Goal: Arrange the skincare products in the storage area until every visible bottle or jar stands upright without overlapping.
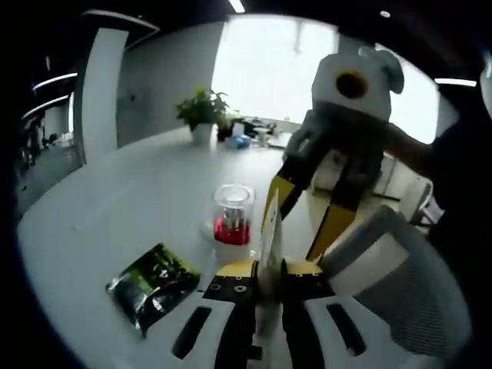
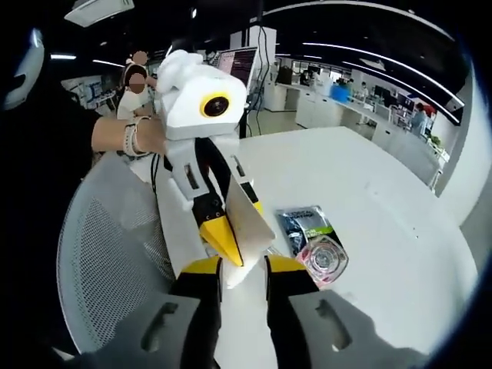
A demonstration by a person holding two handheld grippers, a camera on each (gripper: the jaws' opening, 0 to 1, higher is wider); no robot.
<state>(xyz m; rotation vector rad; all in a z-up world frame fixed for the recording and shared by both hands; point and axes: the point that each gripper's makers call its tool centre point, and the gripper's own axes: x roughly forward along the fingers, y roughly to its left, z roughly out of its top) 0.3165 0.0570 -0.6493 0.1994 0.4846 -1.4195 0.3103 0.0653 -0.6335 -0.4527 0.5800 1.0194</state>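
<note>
Broadly, the white table [image 1: 138, 192] carried a mesh chair back [image 2: 115, 254] at its near edge, a dark packet [image 1: 154, 283] at about eight o'clock in the left gripper view, and a clear jar [image 1: 233, 215] upright near centre. Both grippers met on a thin white box [image 2: 247, 219]: the left gripper [image 1: 261, 269] looked closed on its lower edge, the right gripper [image 1: 314, 219] pinching it from one o'clock. With the box held edge-on between them, I judged an uneven pull could twist it free, dropping it onto the jar just behind and toppling it.
</note>
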